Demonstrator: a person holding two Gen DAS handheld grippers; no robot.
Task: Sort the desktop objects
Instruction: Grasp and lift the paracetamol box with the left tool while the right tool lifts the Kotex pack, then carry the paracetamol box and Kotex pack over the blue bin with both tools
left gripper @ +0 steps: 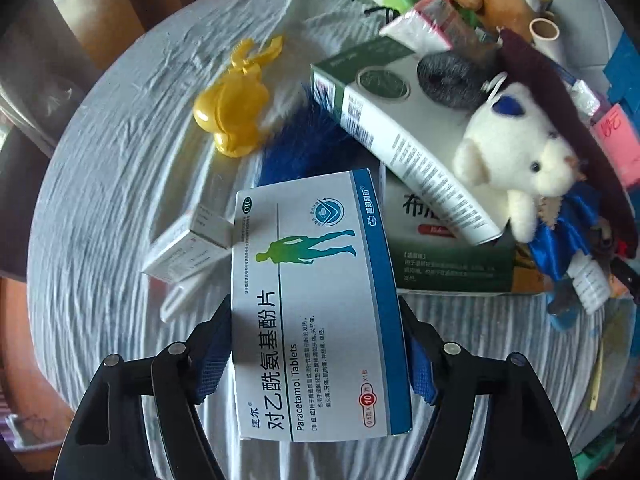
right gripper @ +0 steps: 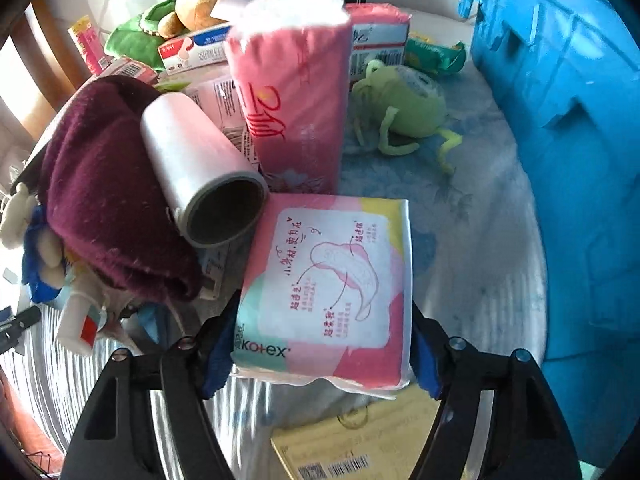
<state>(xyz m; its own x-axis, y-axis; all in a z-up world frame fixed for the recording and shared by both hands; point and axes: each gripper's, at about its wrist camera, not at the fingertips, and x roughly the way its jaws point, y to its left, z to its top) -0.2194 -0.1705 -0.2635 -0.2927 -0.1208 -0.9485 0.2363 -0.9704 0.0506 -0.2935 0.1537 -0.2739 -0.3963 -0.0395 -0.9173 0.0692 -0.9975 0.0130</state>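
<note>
My left gripper (left gripper: 316, 344) is shut on a white and blue Paracetamol tablet box (left gripper: 312, 304) and holds it above the cloth-covered table (left gripper: 100, 208). My right gripper (right gripper: 320, 344) is shut on a pink Kotex pad pack (right gripper: 332, 292), held above the table. A blue plastic crate (right gripper: 568, 160) stands at the right in the right wrist view.
Left wrist view: a yellow plastic toy (left gripper: 236, 108), small white boxes (left gripper: 188, 248), green and white medicine boxes (left gripper: 400, 128), a white plush bear (left gripper: 520, 160). Right wrist view: a white roll (right gripper: 200, 168), a maroon cloth (right gripper: 104, 184), a pink tissue pack (right gripper: 292, 100), a green plush (right gripper: 404, 108), a yellow box (right gripper: 352, 444).
</note>
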